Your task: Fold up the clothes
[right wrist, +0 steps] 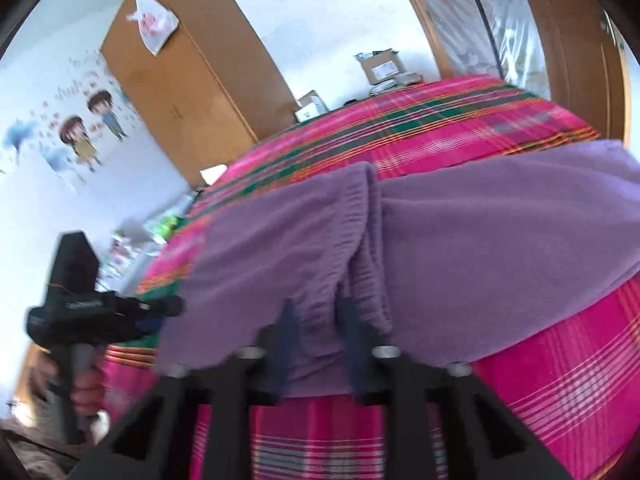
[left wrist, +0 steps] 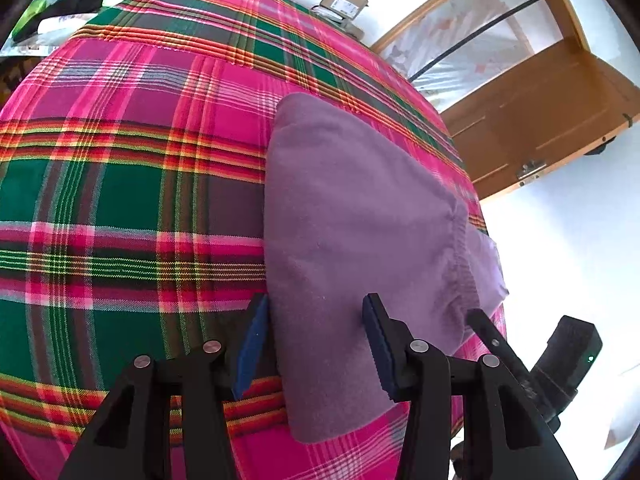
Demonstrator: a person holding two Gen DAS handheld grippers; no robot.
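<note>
A purple garment (left wrist: 360, 220) lies folded on the pink and green plaid cloth (left wrist: 120, 160), close to the cloth's right edge. My left gripper (left wrist: 316, 336) is open, its blue pads (left wrist: 252, 340) straddling the near left part of the garment, which lies flat between them. In the right wrist view the garment's ribbed hem (right wrist: 340, 248) bunches up between the fingers of my right gripper (right wrist: 318, 320), which is shut on that fold. The picture there is blurred. The right gripper's finger (left wrist: 484, 332) also shows at the garment's near right corner.
A wooden wardrobe (right wrist: 192, 80) with a plastic bag (right wrist: 154, 24) stands past the bed. Cardboard boxes (left wrist: 344, 2) sit on the floor beyond the far edge, and a wooden door (left wrist: 540, 120) is at the right. A hand (right wrist: 86, 392) holds the left gripper's handle.
</note>
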